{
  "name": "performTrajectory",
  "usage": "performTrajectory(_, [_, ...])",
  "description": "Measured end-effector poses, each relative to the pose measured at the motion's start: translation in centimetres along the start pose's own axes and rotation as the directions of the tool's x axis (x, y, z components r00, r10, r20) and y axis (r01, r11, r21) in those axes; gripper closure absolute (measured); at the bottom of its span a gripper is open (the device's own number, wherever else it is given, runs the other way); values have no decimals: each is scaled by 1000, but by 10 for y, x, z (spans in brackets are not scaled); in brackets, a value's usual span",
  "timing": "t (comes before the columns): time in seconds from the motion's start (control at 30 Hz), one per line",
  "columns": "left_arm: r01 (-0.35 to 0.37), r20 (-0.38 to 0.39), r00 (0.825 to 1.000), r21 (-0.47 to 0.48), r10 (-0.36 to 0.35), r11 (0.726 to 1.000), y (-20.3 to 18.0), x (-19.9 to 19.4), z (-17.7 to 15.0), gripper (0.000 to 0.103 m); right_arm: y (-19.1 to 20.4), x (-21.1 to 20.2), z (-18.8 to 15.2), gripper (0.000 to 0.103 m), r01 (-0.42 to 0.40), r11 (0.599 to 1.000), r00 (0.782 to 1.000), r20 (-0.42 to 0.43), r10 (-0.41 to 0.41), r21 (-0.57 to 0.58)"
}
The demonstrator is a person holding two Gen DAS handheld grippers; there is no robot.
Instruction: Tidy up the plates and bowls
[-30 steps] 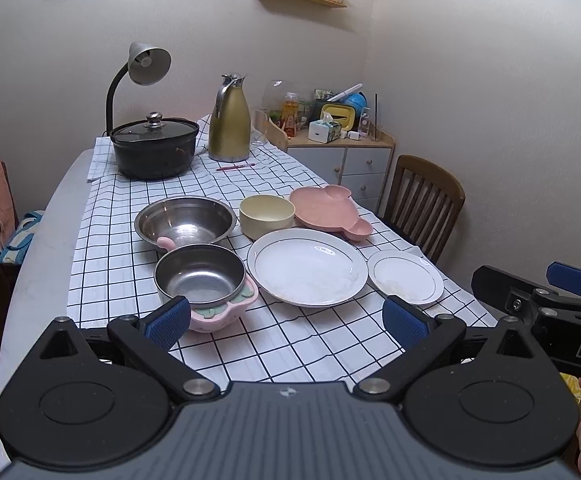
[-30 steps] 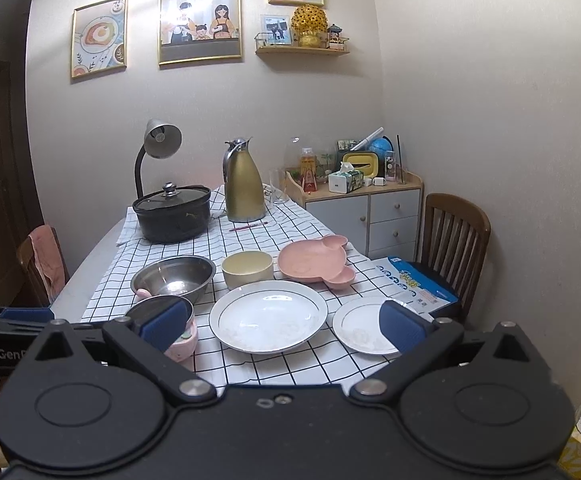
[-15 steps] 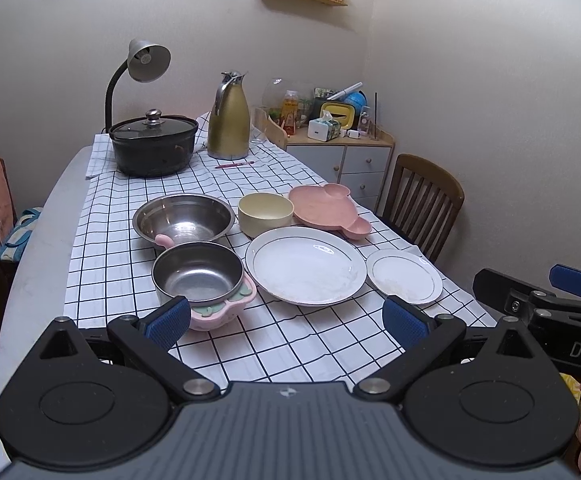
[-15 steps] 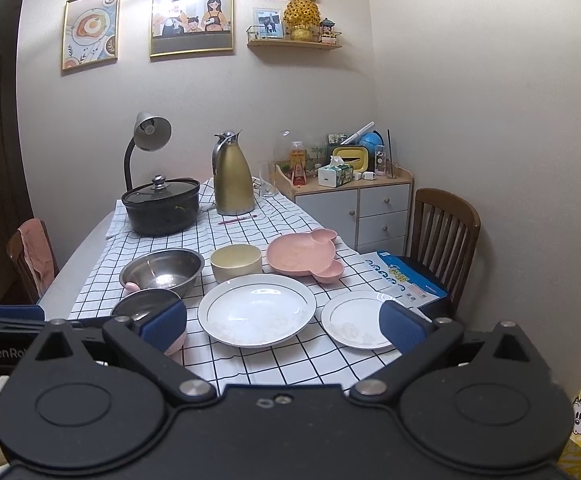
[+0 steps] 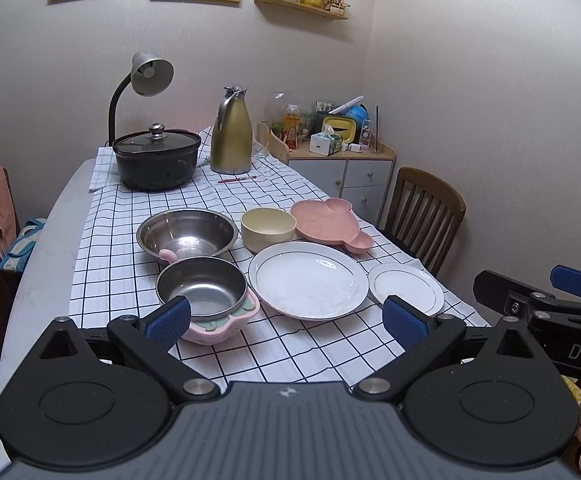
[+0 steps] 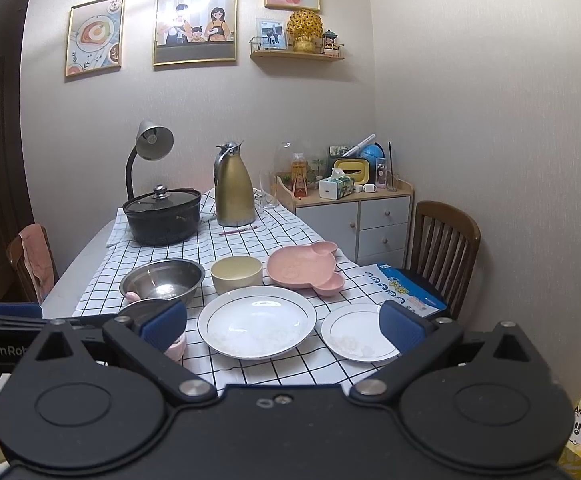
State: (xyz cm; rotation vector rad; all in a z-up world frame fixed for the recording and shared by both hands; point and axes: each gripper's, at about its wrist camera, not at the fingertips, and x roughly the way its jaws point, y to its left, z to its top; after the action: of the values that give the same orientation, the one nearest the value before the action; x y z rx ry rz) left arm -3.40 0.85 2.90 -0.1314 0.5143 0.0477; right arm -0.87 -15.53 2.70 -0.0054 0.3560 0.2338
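Note:
On the checked tablecloth lie a large white plate (image 5: 308, 285) (image 6: 256, 322), a small white plate (image 5: 405, 288) (image 6: 360, 337), a pink bear-shaped divided plate (image 5: 326, 224) (image 6: 304, 267), a cream bowl (image 5: 268, 229) (image 6: 236, 273), a large steel bowl (image 5: 187, 234) (image 6: 162, 281) and a smaller steel bowl in a pink holder (image 5: 202, 290). My left gripper (image 5: 286, 322) is open and empty, above the near table edge. My right gripper (image 6: 282, 326) is open and empty, before the two white plates. Each gripper shows at the edge of the other's view.
At the far end stand a black lidded pot (image 5: 156, 160), a gold thermos jug (image 5: 231, 137) and a desk lamp (image 5: 146, 76). A red pen (image 5: 236, 178) lies by the jug. A wooden chair (image 5: 422, 210) and a cabinet (image 5: 344, 172) stand right of the table.
Both grippers have drifted slightly, so the view tilts up a little and the dishes sit a bit lower and nearer in frame. Both stay open; no dish has moved.

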Motion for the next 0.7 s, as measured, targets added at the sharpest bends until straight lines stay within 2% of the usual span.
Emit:
performTrajectory(0.33, [0, 7, 1000, -2, 0, 1000, 1, 0, 1, 0, 1, 1, 1, 0, 1, 1000, 1000, 11, -1, -4])
performTrajectory(0.7, [12, -19, 1000, -19, -12, 1000, 3, 12, 3, 0, 1, 5, 0, 0, 3, 1000, 1000, 7, -3, -11])
